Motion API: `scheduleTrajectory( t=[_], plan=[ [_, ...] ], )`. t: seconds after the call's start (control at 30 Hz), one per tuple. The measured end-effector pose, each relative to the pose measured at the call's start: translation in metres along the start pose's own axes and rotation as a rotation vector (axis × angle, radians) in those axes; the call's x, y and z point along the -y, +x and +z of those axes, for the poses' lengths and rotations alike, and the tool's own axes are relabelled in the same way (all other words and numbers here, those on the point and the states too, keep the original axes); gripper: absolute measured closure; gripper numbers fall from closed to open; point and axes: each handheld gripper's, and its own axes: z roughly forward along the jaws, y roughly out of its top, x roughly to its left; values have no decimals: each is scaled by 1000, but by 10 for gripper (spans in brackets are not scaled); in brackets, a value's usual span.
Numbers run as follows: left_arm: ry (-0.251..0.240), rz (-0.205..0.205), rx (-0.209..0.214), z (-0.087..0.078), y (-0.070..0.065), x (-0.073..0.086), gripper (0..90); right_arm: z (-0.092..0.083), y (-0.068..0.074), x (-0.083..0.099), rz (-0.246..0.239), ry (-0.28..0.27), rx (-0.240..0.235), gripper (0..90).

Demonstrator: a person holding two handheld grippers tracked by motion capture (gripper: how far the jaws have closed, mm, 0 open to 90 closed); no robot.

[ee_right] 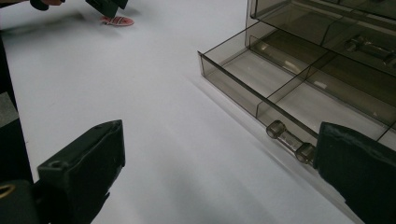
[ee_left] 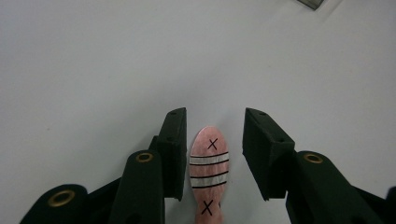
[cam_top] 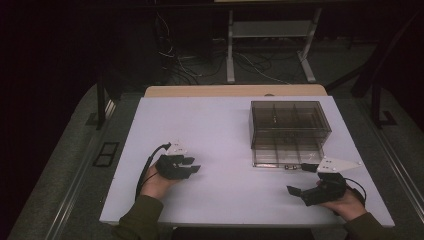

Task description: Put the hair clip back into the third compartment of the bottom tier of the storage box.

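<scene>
Left gripper point(ee_left: 212, 122) straddles a small pink fish-shaped piece point(ee_left: 208, 175) on the white table point(cam_top: 215, 125).

The piece lies flat between the open jaws, untouched, its long axis running along them, so closing would likely pinch its narrow sides. The right gripper point(cam_top: 306, 179), jaws spread wide and empty, sits well apart beside the smoky organiser box point(cam_top: 289, 131), at its pulled-out bottom drawer point(ee_right: 261, 88).
</scene>
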Motion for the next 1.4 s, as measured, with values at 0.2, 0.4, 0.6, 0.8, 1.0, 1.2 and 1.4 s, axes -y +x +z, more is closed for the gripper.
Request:
scheduleTrajectory(
  t=[0.2, 0.4, 0.6, 0.8, 1.0, 1.2, 1.4],
  plan=[
    [21, 1, 1, 3, 2, 2, 589, 0, 0, 0, -2, 2, -1, 16],
    [42, 11, 1, 6, 3, 4, 594, 1, 1, 0, -8, 8, -5, 16],
    [54, 26, -1, 7, 3, 5, 606, 1, 0, 0, -9, 7, -4, 16],
    [49, 39, -10, 8, 1, 5, 637, 1, 1, 0, -8, 8, -5, 16],
    [49, 42, -13, 8, 0, 5, 667, 1, 1, 0, -10, 8, -5, 16],
    [52, 50, -21, 8, -1, 5, 674, 1, 1, 0, -8, 7, -4, 16],
    [49, 49, -24, 8, -2, 4, 675, 1, 1, 0, -9, 7, -4, 16]
  ],
)
